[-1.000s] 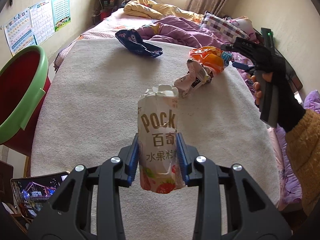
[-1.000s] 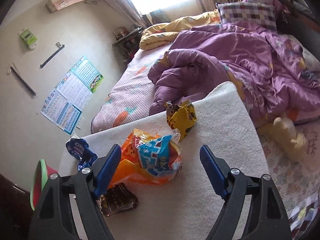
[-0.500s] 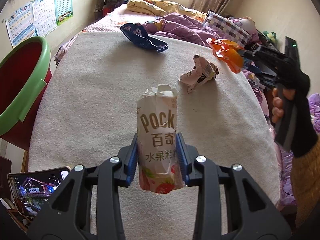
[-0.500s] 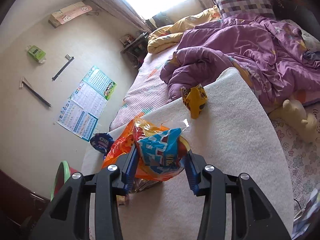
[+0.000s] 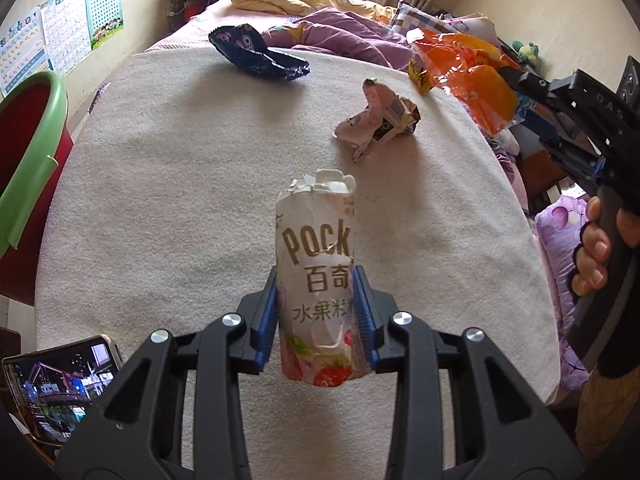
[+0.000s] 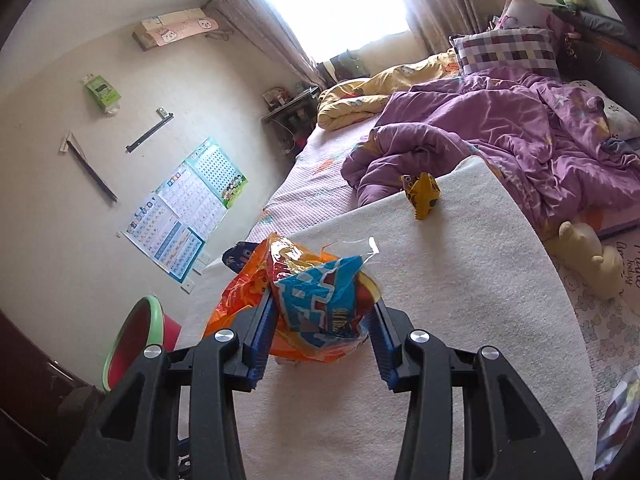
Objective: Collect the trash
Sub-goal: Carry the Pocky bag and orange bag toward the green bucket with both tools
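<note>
The left gripper (image 5: pixel 316 316) is clamped on a tall pink and white paper snack pack with gold letters (image 5: pixel 318 280), and holds it upright above the round table with a fuzzy cream cloth (image 5: pixel 180 200). The right gripper (image 6: pixel 322 334) has just squeezed together on a crinkly orange and blue plastic snack bag (image 6: pixel 312 304), and its blue pads press the bag on both sides, up off the cloth. In the left view, the hand (image 5: pixel 596 248) that holds this gripper shows at the right edge. Close by, at the near left edge of the table, lies a phone with a bright night picture on its screen (image 5: pixel 56 384). Farther along the cloth, in the space between the two grippers, lies a crumpled pink and white wrapper (image 5: pixel 376 120). Past that, near the far edge, sits a dark blue foil bag (image 5: pixel 256 54). A small yellow wrapper (image 6: pixel 422 194) sits at the far rim of the table on the right side. Beside the table on the left stands a red bucket with a green rim (image 5: pixel 28 128). Behind the table is a bed with a rumpled purple quilt (image 6: pixel 500 132), a yellow blanket (image 6: pixel 376 96) and a checked pillow (image 6: pixel 506 50). Bright paper charts (image 6: pixel 188 204) hang on the cream wall, and light pours in at the window (image 6: pixel 336 0) at the far end of the room.
</note>
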`<state>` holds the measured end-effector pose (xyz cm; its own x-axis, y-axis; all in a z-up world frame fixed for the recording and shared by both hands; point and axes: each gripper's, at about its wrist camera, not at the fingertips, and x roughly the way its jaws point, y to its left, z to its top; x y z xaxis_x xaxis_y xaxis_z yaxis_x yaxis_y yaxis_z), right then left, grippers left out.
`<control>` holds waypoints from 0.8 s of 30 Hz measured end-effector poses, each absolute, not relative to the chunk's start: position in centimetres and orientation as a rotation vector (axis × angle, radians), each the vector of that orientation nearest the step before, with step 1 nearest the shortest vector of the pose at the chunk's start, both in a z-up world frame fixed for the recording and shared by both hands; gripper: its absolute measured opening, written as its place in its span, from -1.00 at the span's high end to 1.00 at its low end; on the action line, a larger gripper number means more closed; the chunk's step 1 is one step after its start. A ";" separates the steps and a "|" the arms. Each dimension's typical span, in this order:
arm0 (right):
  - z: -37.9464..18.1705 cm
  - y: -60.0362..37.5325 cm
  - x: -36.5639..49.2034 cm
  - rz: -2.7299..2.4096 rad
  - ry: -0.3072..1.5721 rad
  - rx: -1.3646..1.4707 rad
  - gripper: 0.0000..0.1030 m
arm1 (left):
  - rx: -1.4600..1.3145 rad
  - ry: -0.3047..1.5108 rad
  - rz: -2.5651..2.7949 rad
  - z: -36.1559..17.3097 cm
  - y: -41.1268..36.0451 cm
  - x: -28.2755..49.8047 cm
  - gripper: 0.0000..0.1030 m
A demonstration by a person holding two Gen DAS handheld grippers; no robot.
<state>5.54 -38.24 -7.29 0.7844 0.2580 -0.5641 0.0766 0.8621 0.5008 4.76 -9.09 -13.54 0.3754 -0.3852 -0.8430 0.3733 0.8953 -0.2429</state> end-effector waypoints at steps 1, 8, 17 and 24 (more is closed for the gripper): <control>-7.1 -38.0 5.6 0.106 0.664 0.527 0.18 | -0.014 1.078 -0.486 -13.4 -9.0 4.8 0.35; -5.9 -35.1 5.9 0.130 0.648 0.495 0.18 | -0.025 1.057 -0.509 -12.8 -8.1 4.0 0.35; -7.0 -28.6 4.3 0.185 0.710 0.474 0.18 | -0.071 1.008 -0.476 -11.4 -4.0 4.7 0.35; -8.7 -25.1 3.0 0.190 0.764 0.478 0.18 | -0.098 0.986 -0.442 -10.7 -0.1 5.5 0.35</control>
<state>3.04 -25.08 -8.69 0.7112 0.3340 -0.6185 0.0059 0.8770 0.4804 5.54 -0.11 -10.71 0.4711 -0.4040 -0.7841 0.3167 0.9071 -0.2772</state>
